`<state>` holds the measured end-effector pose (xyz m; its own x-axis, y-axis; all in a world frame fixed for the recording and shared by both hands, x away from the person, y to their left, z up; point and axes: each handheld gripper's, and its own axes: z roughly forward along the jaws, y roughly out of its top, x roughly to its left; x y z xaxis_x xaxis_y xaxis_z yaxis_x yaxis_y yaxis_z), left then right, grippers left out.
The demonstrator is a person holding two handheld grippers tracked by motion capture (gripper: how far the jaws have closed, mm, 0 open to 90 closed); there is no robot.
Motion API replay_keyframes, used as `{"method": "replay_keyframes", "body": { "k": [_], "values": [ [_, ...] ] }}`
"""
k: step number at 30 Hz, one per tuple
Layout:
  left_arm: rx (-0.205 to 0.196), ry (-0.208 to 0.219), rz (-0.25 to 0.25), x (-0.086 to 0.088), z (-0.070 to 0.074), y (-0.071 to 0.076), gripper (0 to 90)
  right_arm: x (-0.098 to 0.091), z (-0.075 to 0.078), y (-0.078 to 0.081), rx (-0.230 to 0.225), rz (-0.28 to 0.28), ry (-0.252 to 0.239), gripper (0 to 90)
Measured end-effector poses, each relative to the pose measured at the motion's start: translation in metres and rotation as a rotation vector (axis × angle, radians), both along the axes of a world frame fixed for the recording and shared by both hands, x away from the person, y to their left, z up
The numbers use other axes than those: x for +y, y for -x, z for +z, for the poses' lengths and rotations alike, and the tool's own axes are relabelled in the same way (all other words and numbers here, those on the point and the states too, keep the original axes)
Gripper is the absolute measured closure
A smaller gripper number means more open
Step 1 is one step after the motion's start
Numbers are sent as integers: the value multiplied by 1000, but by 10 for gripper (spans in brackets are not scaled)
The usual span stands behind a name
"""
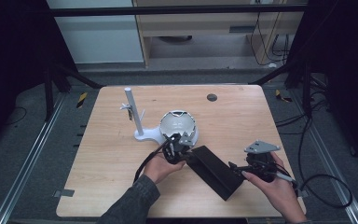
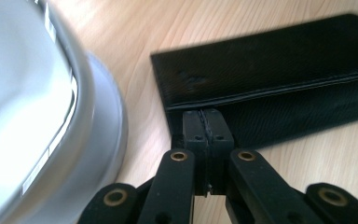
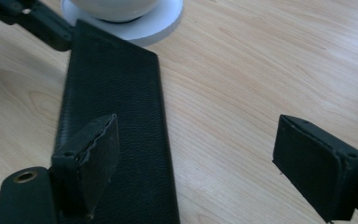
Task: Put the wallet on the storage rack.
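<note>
Nearest us, we are holding our right gripper (image 1: 235,169) with jaws apart over the long black leather case (image 1: 214,170) lying on the wooden table (image 1: 102,168); farther, our left gripper (image 2: 208,126) is pinching its flap, by the white bowl-shaped lamp (image 1: 179,125). Next we likely lift the flap.

Square wooden table (image 1: 116,186), light grain, rounded corners, on a grey floor (image 1: 18,154). Dark round hole (image 1: 211,97) near far edge. Left of centre, white stand (image 1: 140,126) with upright post on a flat base. Just beside it, white bowl-shaped shell (image 1: 179,125) on a round white base. Nearer, long black leather case (image 1: 214,170) flat on the wood, set diagonally, one end beside that base.
</note>
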<state>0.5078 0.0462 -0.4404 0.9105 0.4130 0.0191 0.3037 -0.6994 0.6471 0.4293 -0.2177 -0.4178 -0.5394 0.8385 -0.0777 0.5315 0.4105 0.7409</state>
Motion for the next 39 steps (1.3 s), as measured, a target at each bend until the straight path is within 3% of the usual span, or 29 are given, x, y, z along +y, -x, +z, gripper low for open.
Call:
{"method": "replay_keyframes", "body": {
  "k": [6, 7, 12, 15, 23, 39],
  "values": [
    [-6, -1, -11, -29, 7, -9, 885, 6, 9, -9, 60, 46, 20, 115],
    [-5, -1, -11, -38, 7, -13, 885, 7, 10, -15, 105, 76, 26, 102],
    [-1, 7, -1, -48, 8, -19, 883, 14, 9, -24, 177, 103, 67, 132],
    [3, 15, 4, -52, 8, -22, 884, 24, 6, -34, 227, 127, 107, 209],
    [7, 15, 6, -50, 8, -24, 884, 33, -3, -45, 278, 131, 151, 308],
    [18, 24, 23, -45, 8, -30, 884, 35, -18, -46, 300, 130, 199, 385]
  ]
}}
